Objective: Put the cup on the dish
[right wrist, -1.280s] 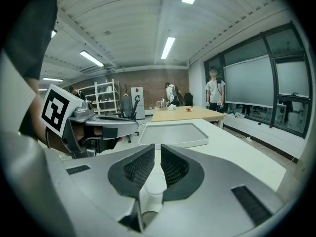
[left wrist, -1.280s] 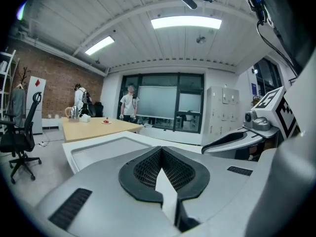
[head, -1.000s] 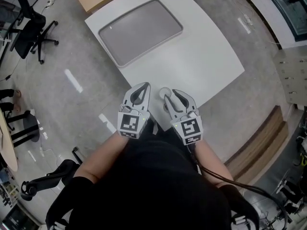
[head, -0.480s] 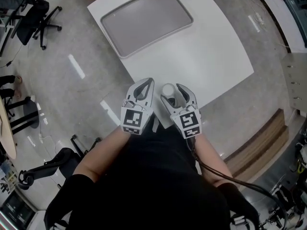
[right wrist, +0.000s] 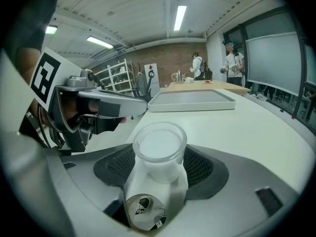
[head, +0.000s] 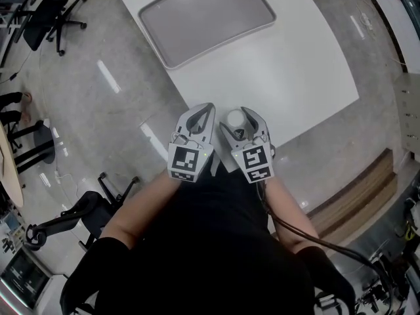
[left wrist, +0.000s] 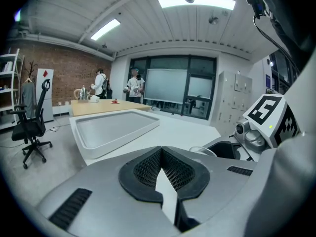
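A small white cup [head: 234, 118] [right wrist: 159, 147] stands upright on the near corner of the white table [head: 295, 64]. My right gripper [head: 236, 114] [right wrist: 159, 157] has just been opening its jaws. They now stand wide on either side of the cup, not pressing it. My left gripper [head: 205, 108] [left wrist: 161, 151] hovers shut and empty just left of it, over the table's edge. The dish, a grey rectangular tray [head: 203, 18] [left wrist: 113, 127] [right wrist: 192, 100], lies at the table's far end, well beyond both grippers.
The table's near edge runs right under the grippers, with grey floor to the left. Office chairs [head: 49, 18] stand at the far left. Wooden steps [head: 354, 189] lie to the right. People stand by a wooden table [left wrist: 108, 104] at the back.
Both grippers have sunk toward the table. The right jaws were narrow with the cup beside them. They have spread and now flank the cup.
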### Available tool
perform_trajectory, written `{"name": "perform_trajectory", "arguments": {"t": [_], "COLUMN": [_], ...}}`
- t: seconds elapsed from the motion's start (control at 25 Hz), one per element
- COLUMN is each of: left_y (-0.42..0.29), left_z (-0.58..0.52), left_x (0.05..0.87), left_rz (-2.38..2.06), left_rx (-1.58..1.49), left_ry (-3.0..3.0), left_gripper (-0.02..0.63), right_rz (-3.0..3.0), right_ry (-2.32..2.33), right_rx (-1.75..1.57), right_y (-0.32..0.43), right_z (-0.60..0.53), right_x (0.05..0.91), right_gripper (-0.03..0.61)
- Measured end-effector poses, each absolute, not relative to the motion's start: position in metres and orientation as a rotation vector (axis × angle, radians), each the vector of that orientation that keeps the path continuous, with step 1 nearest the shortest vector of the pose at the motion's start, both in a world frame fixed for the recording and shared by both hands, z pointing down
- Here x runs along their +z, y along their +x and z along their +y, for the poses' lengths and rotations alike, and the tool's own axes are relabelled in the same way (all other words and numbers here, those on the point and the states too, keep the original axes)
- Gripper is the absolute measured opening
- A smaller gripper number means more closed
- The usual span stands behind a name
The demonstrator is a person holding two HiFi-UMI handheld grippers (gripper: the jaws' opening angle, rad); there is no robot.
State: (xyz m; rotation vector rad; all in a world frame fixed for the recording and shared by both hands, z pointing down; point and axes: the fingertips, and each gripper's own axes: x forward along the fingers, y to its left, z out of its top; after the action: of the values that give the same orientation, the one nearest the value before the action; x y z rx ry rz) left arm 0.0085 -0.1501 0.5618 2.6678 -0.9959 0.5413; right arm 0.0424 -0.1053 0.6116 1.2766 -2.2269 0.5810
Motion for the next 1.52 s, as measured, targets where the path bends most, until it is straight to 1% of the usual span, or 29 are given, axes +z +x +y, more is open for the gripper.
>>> {"name": "perform_trajectory", "arguments": {"t": [0.48,1.12,1.52], "left_y": [0.003,-0.008,-0.001], "left_z": [-0.154,-0.147,-0.149], "left_x": [0.579,0.582,0.561], "left_rz": [-0.981,-0.97,-0.977], "left_rx": [0.561,0.569,0.528], "left_ry": [2.648,2.651,2.681], "left_gripper": [0.007,0.006,0.006], "right_rz": [-2.204,-2.151,-2.168], "right_ry": [1.289,1.326,1.394], "right_rx": [0.6,0.527,0.487], "right_y": [0.039,0.042,0.049], "right_z": [-0.113,-0.111,-0.111], "right_x": [0.631,0.632,0.594], "right_gripper": [0.252,0.252,0.25]}}
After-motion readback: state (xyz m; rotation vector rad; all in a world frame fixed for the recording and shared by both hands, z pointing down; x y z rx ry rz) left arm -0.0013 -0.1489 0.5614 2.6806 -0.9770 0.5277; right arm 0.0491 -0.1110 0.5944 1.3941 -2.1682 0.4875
